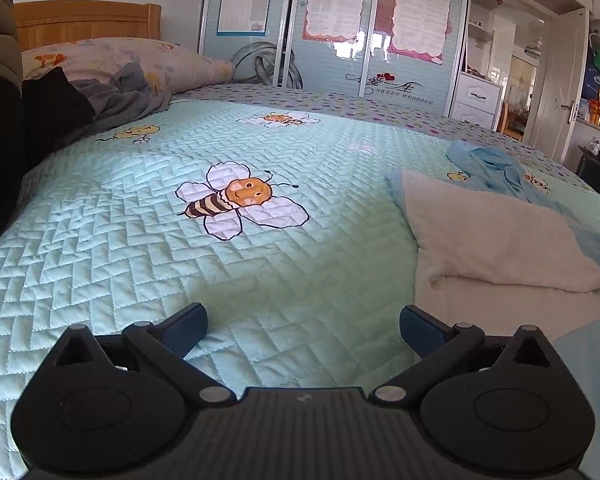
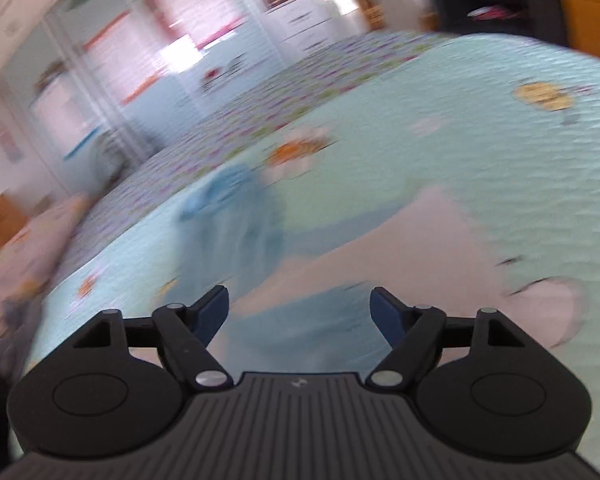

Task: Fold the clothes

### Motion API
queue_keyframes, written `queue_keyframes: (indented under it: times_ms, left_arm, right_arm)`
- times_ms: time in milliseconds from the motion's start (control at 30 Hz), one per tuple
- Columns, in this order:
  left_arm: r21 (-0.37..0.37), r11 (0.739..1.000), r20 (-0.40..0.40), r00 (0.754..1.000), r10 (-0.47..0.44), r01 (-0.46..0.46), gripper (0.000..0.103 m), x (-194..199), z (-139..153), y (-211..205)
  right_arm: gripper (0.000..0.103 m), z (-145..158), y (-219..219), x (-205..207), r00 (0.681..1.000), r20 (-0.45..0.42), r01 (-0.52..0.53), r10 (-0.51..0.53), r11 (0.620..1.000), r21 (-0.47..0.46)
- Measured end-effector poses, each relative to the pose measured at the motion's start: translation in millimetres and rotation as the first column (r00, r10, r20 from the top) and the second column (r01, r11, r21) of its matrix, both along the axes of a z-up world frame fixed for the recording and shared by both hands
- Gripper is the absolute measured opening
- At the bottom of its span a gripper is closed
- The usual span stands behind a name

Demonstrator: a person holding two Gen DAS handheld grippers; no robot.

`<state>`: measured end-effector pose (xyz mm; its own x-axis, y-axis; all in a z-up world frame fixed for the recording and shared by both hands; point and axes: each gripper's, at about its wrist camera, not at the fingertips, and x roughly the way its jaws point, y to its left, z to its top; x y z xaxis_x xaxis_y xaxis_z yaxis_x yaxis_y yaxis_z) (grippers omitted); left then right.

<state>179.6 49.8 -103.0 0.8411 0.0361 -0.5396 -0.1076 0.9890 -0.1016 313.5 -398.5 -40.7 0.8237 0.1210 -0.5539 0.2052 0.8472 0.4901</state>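
Both empty: left gripper (image 1: pixel 303 322) and right gripper (image 2: pixel 299 307) gaped wide over quilt (image 1: pixel 260 280). Blue garment (image 2: pixel 236 208) lay crumpled beyond white fleece (image 1: pixel 492 236). Best grabbed by 2 corners, probably.

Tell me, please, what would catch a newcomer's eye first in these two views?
Probably the big cartoon bee stitched into the pale green quilt, mid-bed in the left wrist view. Next, the white folded garment lying at the right, with a crumpled light blue garment behind it. Both the left gripper and right gripper hang open over the bed, holding nothing.
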Motion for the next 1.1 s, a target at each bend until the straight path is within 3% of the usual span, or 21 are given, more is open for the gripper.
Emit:
queue_keyframes:
  times_ms: [100,167,233,300,333,367,467,567,633,667,733,833,933,1000,1100]
  left_arm:
    - [-0.012,1.000,0.007,1.000,0.004,-0.004,0.102,-2,-1,1]
    - [-0.021,1.000,0.012,1.000,0.007,-0.007,0.102,-4,-1,3]
    - [-0.027,1.000,0.012,1.000,0.009,-0.009,0.102,-4,-1,3]
    - [-0.021,1.000,0.006,1.000,0.012,-0.012,0.102,-3,-1,2]
    - [-0.016,1.000,0.003,1.000,0.013,-0.013,0.102,-3,-2,1]
    - [-0.011,1.000,-0.001,1.000,0.013,-0.013,0.102,-2,-2,0]
    - [-0.008,1.000,-0.002,1.000,0.013,-0.013,0.102,-1,-2,0]
    - [-0.020,1.000,0.003,1.000,0.013,-0.013,0.102,-2,-2,1]
    - [-0.023,1.000,0.004,1.000,0.013,-0.013,0.102,-3,-2,2]
    - [-0.024,1.000,0.004,1.000,0.013,-0.013,0.102,-3,-2,2]
    - [-0.022,1.000,0.002,1.000,0.013,-0.013,0.102,-2,-2,1]
    - [-0.013,1.000,-0.002,1.000,0.013,-0.013,0.102,-2,-2,0]
    - [-0.035,0.999,0.003,1.000,0.012,-0.012,0.102,-3,-2,3]
    - [-0.055,0.998,0.007,1.000,0.011,-0.011,0.102,-3,-2,6]
    - [-0.058,0.998,0.007,1.000,0.012,-0.011,0.102,-4,-2,6]
  right_arm:
    - [0.084,-12,31,22,0.988,-0.027,-0.151,0.151,0.988,0.015]
    - [0.084,-24,30,35,0.986,-0.061,-0.157,0.158,0.987,0.025]
    - [0.083,-38,4,41,0.992,-0.115,-0.045,0.047,0.999,0.018]
    - [0.070,-47,-35,28,0.992,-0.116,0.077,-0.058,0.984,0.162]
    - [0.070,-49,-51,18,0.991,-0.096,0.115,-0.093,0.960,0.256]
    - [0.074,-47,-54,9,0.990,-0.071,0.134,-0.119,0.947,0.292]
    - [0.086,-35,-38,-6,0.997,0.022,0.058,-0.068,0.952,0.301]
    - [0.087,-48,-17,6,0.996,0.042,-0.090,0.080,0.906,0.413]
    - [0.086,-62,-18,16,0.996,-0.020,-0.069,0.085,0.905,0.419]
    - [0.079,-64,-22,12,0.998,-0.020,-0.042,0.057,0.888,0.457]
    - [0.080,-69,-30,5,1.000,-0.022,0.008,0.004,0.849,0.529]
    - [0.091,-55,-15,-8,0.994,0.058,-0.108,0.092,0.855,0.508]
    - [0.087,-60,-1,0,0.990,-0.049,-0.098,0.133,0.891,0.444]
    - [0.088,-56,-1,-15,0.994,-0.012,-0.090,0.108,0.878,0.470]
    - [0.087,-39,0,-53,0.983,0.081,-0.182,0.163,0.845,0.503]
